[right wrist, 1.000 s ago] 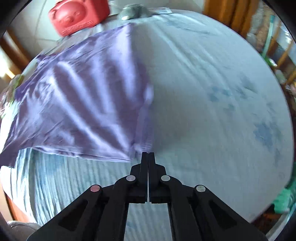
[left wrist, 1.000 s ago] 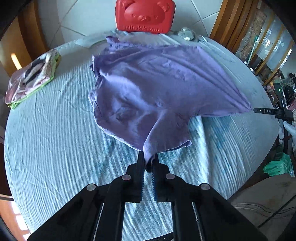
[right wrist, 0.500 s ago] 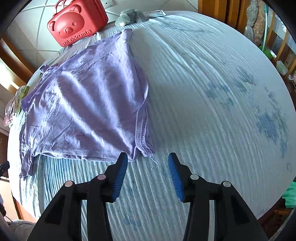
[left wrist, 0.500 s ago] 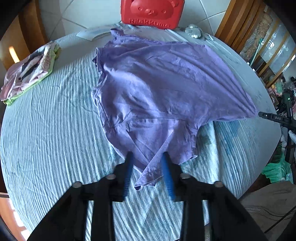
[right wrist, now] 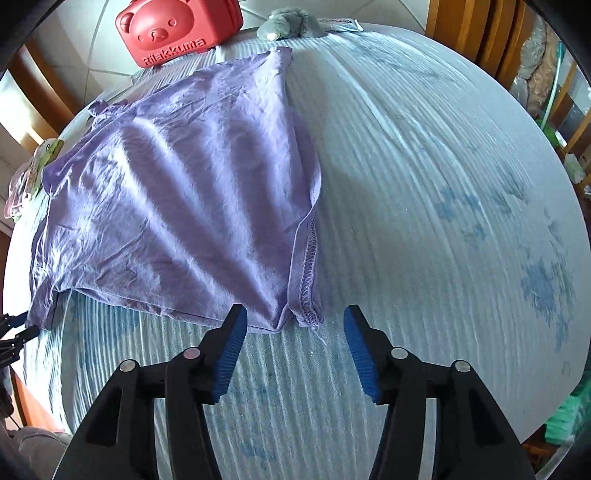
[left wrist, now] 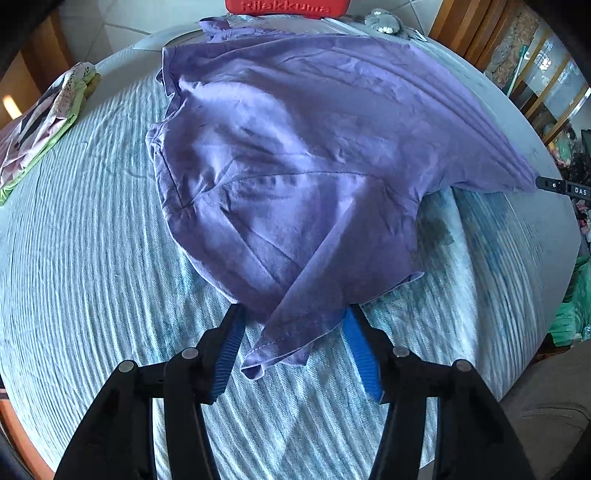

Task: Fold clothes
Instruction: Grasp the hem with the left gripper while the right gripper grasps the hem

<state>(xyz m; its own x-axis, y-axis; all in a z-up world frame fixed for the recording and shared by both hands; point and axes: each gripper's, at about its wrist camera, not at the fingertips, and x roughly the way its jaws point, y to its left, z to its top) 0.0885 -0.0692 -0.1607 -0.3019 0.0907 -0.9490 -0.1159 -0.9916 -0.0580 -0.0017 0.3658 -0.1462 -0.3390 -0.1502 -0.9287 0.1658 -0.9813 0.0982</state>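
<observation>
So the purple shirt point(left wrist: 295, 147) is lying spread out on the striped bedcover point(left wrist: 92, 258), and both the left gripper point(left wrist: 293, 317) and right gripper point(right wrist: 293, 317) just opened wide, holding nothing, each straddling a near corner.

A lived-in room of a private home: a round table point(right wrist: 424, 155) under a pale blue ribbed cloth stands on a cream tiled floor point(right wrist: 74, 51), wooden furniture point(right wrist: 461, 26) rising beyond its far edge. At the far side from the hand-held grippers sit a red bear-faced case point(right wrist: 177, 29) lettered "Rilakkuma" and a grey soft toy point(right wrist: 291, 24). A purple T-shirt point(left wrist: 314, 155) lies spread on the cloth, a folded garment point(left wrist: 40, 122) off to the left. Glass-fronted cabinets point(left wrist: 546, 88) line the right.
</observation>
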